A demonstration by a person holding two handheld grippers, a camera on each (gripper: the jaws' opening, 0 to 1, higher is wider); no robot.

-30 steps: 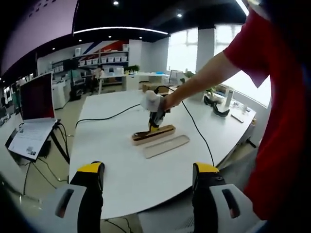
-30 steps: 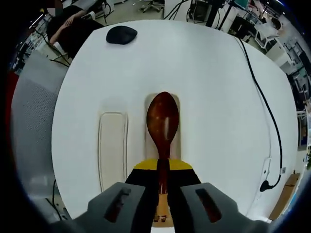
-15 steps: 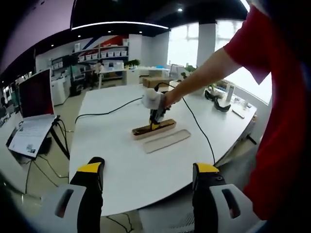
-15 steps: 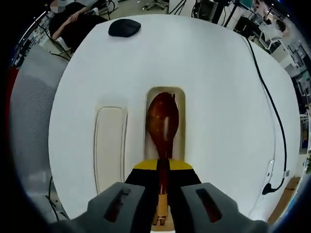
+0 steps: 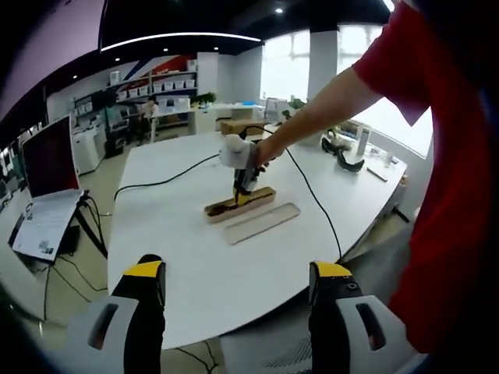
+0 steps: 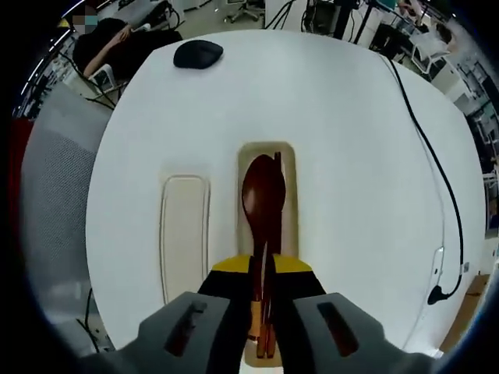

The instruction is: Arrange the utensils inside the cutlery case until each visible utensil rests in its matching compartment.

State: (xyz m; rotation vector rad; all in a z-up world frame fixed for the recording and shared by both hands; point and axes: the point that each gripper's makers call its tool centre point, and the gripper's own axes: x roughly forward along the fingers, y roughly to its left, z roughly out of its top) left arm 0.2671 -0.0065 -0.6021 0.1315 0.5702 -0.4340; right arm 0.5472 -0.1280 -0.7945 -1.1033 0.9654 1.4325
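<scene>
Left gripper view: left gripper [image 5: 234, 312] empty, jaws wide apart, hanging off the table [image 5: 187, 257] edge. Right gripper [image 5: 240, 183] sits over the cutlery case [image 5: 240, 206]; lid [image 5: 263, 224] beside it.

Right gripper view: right gripper [image 6: 263, 292] clamps the spoon [image 6: 263, 195] handle. Likely light, stiff, lacquer-slick, so grip the handle. Versus 1 s ago, the bowl sits lower inside the case, and chopsticks [image 6: 276, 183] show alongside.

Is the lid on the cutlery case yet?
No: in the right gripper view the lid lies flat on the table beside the open cutlery case, which holds the spoon.
</scene>
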